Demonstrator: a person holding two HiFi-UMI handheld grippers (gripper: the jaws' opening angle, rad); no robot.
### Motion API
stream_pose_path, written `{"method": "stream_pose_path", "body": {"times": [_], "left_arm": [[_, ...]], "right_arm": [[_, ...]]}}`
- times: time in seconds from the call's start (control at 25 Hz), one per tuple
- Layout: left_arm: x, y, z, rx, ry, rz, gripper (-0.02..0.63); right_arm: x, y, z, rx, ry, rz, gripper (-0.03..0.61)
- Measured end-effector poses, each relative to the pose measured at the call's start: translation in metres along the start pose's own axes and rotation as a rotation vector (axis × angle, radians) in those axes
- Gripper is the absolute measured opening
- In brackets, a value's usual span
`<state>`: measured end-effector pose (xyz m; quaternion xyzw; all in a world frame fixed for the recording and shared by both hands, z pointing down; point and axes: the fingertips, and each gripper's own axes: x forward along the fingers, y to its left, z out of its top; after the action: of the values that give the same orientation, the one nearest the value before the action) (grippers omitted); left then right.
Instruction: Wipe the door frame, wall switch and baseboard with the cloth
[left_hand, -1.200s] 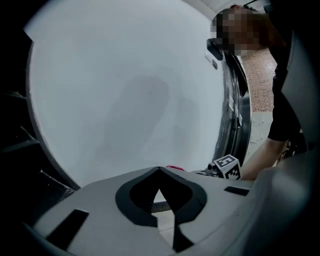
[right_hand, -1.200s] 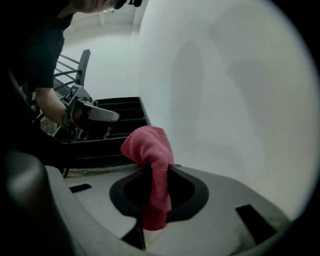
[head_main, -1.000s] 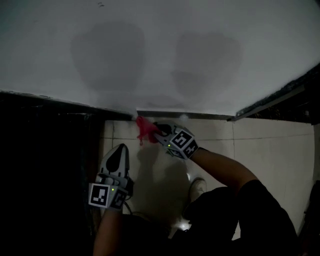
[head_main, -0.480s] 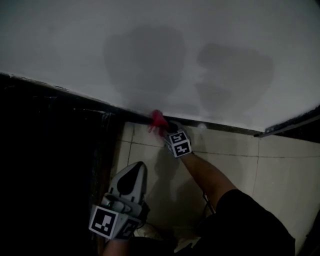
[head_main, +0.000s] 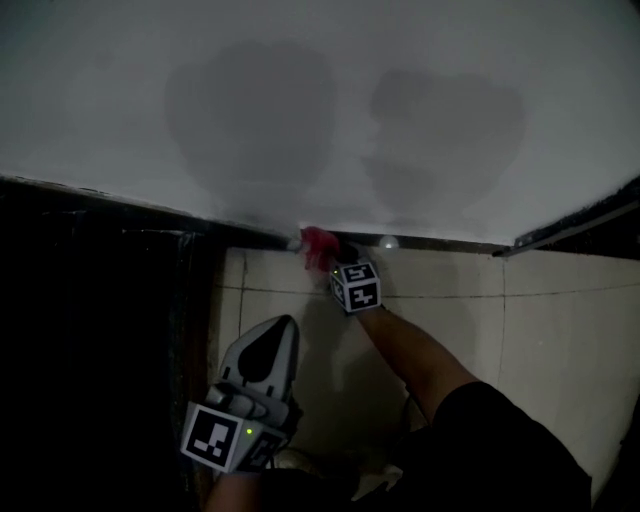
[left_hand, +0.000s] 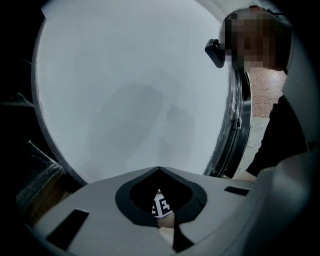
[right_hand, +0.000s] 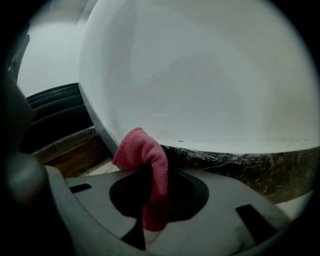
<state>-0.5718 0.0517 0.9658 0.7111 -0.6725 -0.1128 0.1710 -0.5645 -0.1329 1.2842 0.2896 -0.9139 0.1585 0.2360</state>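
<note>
Cloth (head_main: 318, 243), red: clamped between the shut jaws of the right gripper (head_main: 326, 262), its folded upper end lying against the dark baseboard (head_main: 430, 243) at the foot of the white wall (head_main: 420, 60), near the baseboard's left end. In the right gripper view the cloth (right_hand: 150, 165) rises from the right gripper (right_hand: 150, 220) and bends over toward the baseboard (right_hand: 240, 160).

Left gripper (head_main: 272, 332): jaws together, nothing held, hovering over the tiled floor (head_main: 550, 330), well apart from the cloth and nearer the person. Its own view shows the left gripper (left_hand: 159, 171) pointing at the wall (left_hand: 130, 75).

Forearm (head_main: 415, 350): reaches from the lower edge to the right gripper.

Shadows (head_main: 250, 110): two, on the wall above the cloth.
</note>
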Motion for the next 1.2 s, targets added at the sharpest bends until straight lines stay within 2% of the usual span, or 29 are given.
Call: {"method": "stream_pose_path", "body": {"times": [0.24,0.44,0.76,1.0,1.2], "left_arm": [[0.016,-0.021,-0.001,-0.011,-0.014,-0.044,-0.003],[0.027,-0.042,-0.011,0.066,0.024,-0.097,-0.003],[0.031,-0.064,-0.020,0.109,0.060,-0.117,-0.003],[0.042,-0.080,-0.029,0.090,0.077,-0.140,-0.003],[0.049,-0.094,-0.040,0.144,0.108,-0.178,-0.003]], "right_arm": [[-0.026,-0.040,-0.005,0.018,0.001,-0.031,0.058],[-0.046,-0.068,-0.011,-0.030,0.011,-0.042,0.060],[-0.075,-0.116,-0.018,-0.062,0.030,-0.078,0.060],[-0.097,-0.145,-0.026,-0.073,0.062,-0.111,0.060],[-0.112,-0.175,-0.036,-0.055,0.068,-0.171,0.058]]}}
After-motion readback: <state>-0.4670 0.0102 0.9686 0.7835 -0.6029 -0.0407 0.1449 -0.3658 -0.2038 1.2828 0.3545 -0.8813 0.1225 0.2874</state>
